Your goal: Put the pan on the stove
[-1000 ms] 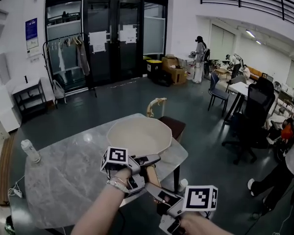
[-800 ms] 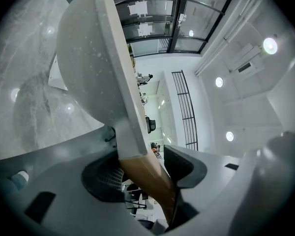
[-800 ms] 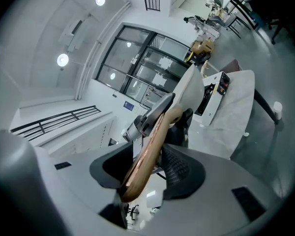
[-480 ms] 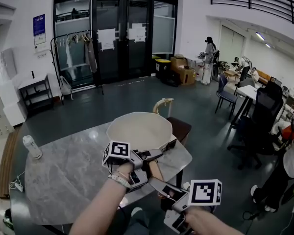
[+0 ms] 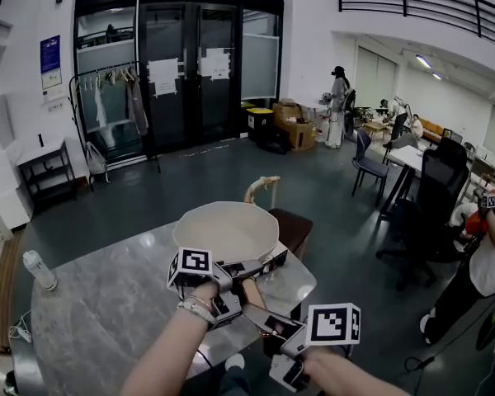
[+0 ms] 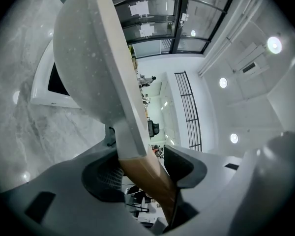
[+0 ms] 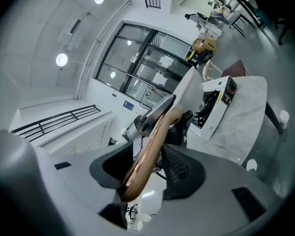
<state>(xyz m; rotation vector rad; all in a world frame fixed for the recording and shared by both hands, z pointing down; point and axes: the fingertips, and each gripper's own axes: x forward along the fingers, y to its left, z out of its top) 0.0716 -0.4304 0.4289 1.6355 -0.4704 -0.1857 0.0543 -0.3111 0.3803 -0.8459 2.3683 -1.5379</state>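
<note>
A cream pan (image 5: pixel 227 231) with a wooden handle (image 5: pixel 252 291) hangs over a white stove (image 5: pixel 271 265) at the right end of the marble table (image 5: pixel 107 304). Whether it touches the stove I cannot tell. My left gripper (image 5: pixel 231 275) is shut on the handle close to the pan body. My right gripper (image 5: pixel 264 324) is shut on the handle's near end. In the left gripper view the handle (image 6: pixel 147 173) runs between the pads, under the pan (image 6: pixel 88 68) and beside the stove (image 6: pixel 49 90). The right gripper view shows the handle (image 7: pixel 147 151) clamped and the stove (image 7: pixel 219 102) ahead.
A plastic bottle (image 5: pixel 40 271) stands near the table's left edge. A brown stool (image 5: pixel 290 221) sits just behind the table's right end. Farther right are a black office chair (image 5: pixel 433 196) and a person (image 5: pixel 487 254).
Both grippers have carried the pan a short way across the table top. The stove's front panel now shows under the pan's right side.
</note>
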